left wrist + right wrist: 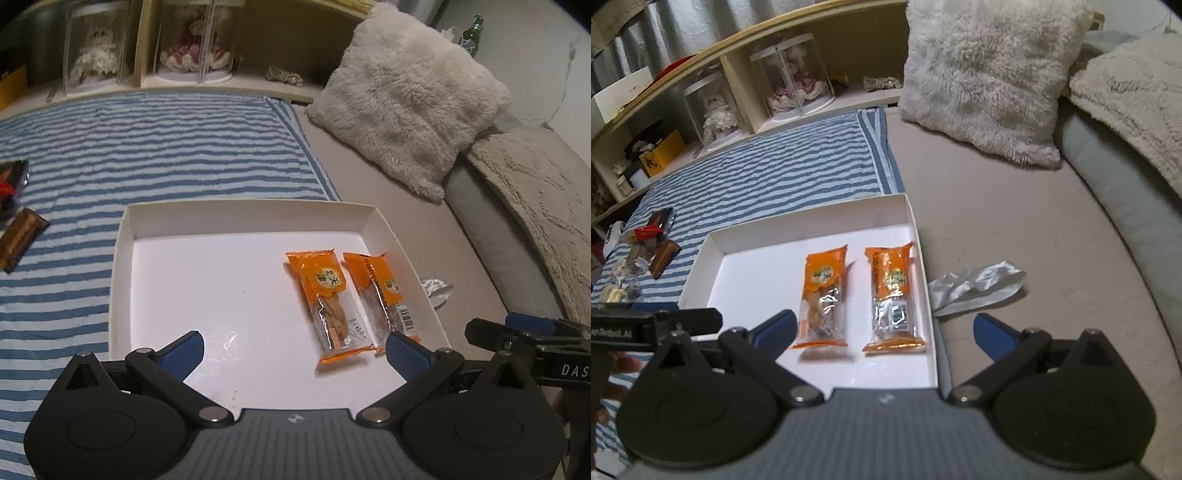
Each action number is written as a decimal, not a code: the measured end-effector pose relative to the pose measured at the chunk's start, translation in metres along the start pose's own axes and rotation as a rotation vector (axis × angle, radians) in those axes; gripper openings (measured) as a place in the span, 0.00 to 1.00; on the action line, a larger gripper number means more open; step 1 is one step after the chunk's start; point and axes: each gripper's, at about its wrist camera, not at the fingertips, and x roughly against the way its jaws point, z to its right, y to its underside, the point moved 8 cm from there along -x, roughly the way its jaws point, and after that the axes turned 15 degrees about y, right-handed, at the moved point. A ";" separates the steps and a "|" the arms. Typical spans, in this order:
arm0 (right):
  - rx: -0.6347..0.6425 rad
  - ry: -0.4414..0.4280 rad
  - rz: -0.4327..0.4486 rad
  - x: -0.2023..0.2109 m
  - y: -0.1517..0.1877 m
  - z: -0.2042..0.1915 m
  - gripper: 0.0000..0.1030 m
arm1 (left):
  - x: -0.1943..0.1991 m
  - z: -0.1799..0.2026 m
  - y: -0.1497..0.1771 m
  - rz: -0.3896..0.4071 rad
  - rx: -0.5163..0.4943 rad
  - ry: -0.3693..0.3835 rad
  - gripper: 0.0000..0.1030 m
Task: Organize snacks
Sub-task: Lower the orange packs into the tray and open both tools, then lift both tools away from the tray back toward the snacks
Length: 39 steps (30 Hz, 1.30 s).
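Inside white box [236, 218], toward its right side: two orange snack packets [332, 302] [384, 291], side by side, long axes front-to-back, orange labelled ends farthest. Left claw [293, 350] and right claw [884, 332] both spread wide, empty.

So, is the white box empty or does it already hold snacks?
Not empty. The white box holds two orange snack packs, flat, side by side on its right side; the left stays bare.
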 end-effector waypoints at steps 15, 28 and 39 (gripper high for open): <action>0.019 0.012 0.042 0.040 -0.003 -0.021 1.00 | 0.056 0.000 -0.001 0.036 -0.057 0.011 1.00; 0.081 -0.016 0.099 0.063 -0.024 -0.083 1.00 | 0.123 -0.048 -0.014 0.119 -0.051 -0.031 1.00; 0.136 -0.048 0.122 0.054 -0.035 -0.151 1.00 | 0.170 -0.128 -0.017 0.171 0.025 -0.115 1.00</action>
